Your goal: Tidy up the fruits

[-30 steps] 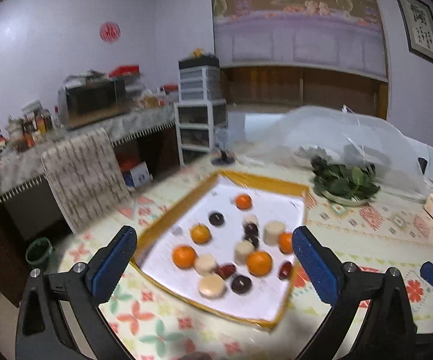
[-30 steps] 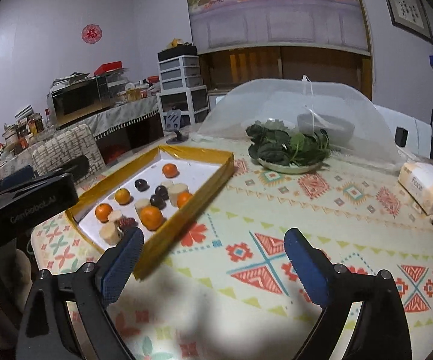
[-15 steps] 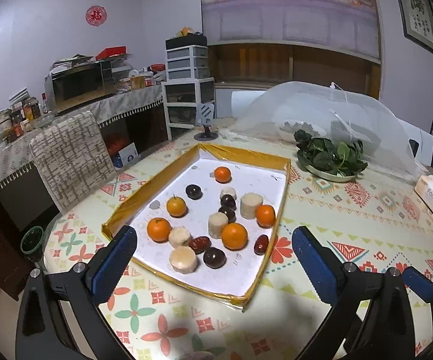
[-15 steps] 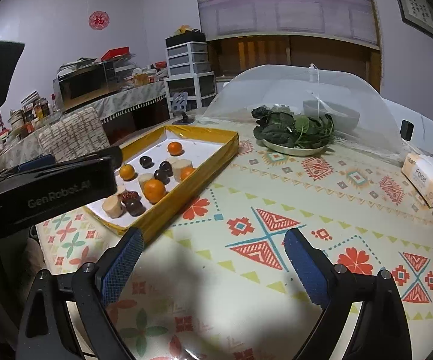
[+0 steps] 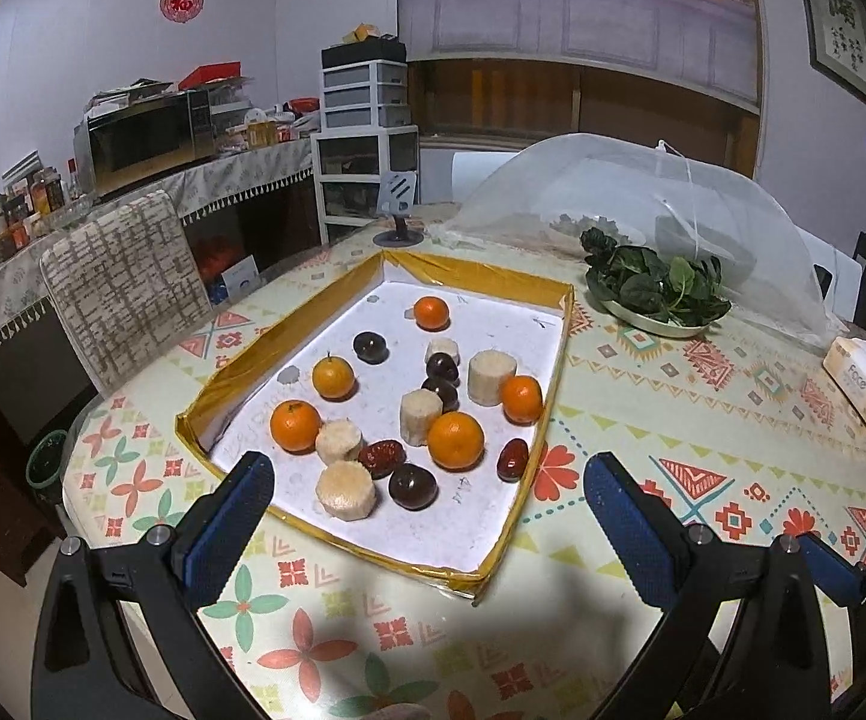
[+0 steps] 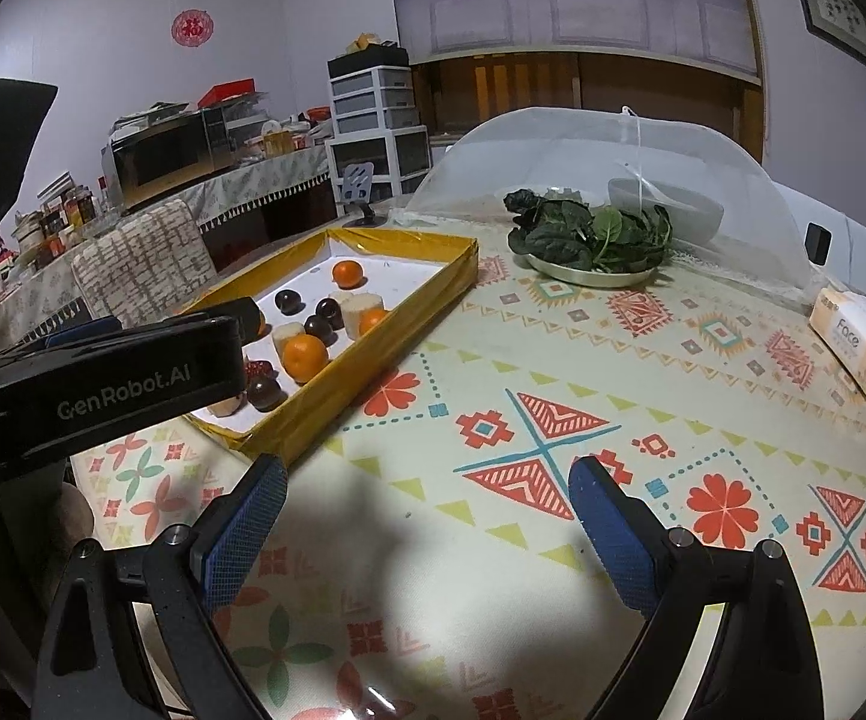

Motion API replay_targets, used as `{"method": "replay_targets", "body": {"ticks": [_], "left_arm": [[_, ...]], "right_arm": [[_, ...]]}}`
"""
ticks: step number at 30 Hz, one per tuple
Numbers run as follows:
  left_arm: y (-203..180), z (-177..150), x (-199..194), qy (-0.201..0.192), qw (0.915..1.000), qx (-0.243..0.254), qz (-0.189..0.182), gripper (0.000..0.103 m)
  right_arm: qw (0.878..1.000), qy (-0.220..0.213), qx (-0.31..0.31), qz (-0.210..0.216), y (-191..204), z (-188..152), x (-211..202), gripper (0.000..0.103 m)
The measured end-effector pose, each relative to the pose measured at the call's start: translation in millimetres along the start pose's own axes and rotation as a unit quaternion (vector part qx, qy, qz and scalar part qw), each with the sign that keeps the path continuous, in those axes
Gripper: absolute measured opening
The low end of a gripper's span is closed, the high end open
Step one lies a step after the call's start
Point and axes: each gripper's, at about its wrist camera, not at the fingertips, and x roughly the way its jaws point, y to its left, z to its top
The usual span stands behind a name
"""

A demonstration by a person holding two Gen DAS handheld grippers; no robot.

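left wrist view looks down over the left tongs (image 5: 426, 498), spread wide and holding nothing, hovering just above the near end of a shallow yellow-rimmed tray (image 5: 228, 372) on the patterned tabletop (image 5: 703, 420). on the tray's white floor lie mixed fruits: five oranges (image 5: 455, 440), dark round plums (image 5: 412, 485), red dates (image 5: 381, 458) and pale peeled cylinders (image 5: 345, 489), scattered without order, several touching. beyond the tray sits a plate of leafy greens (image 5: 655, 288) at the edge of a mesh food cover (image 5: 643, 192), and a tissue pack (image 5: 862, 381) lies toward the right edge. right wrist view shows the right tongs (image 6: 426, 516), also spread wide and empty, above bare tablecloth to the right of the tray (image 6: 372, 354), with the left tool's black body crossing in front of the tray's near part.
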Motion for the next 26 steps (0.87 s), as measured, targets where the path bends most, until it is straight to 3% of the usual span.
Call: {"method": "replay_targets", "body": {"ticks": [16,22,26], "left_arm": [[3.3,-4.2,14.9,0.02,0.9997,-0.002,-0.017,0.103],[13.2,2.4,4.2,-0.013,0.9983,-0.016,-0.054,0.103],[12.9,13.2,-6.7,-0.039,0.9984,-0.006,-0.04,0.103]], "right_arm": [[1.0,0.018,0.004,0.003,2.0,-2.4,12.5,0.097],[1.0,0.02,0.001,0.005,4.5,-2.1,13.5,0.097],[1.0,0.012,0.003,-0.001,0.5,0.4,9.3,0.097]]}}
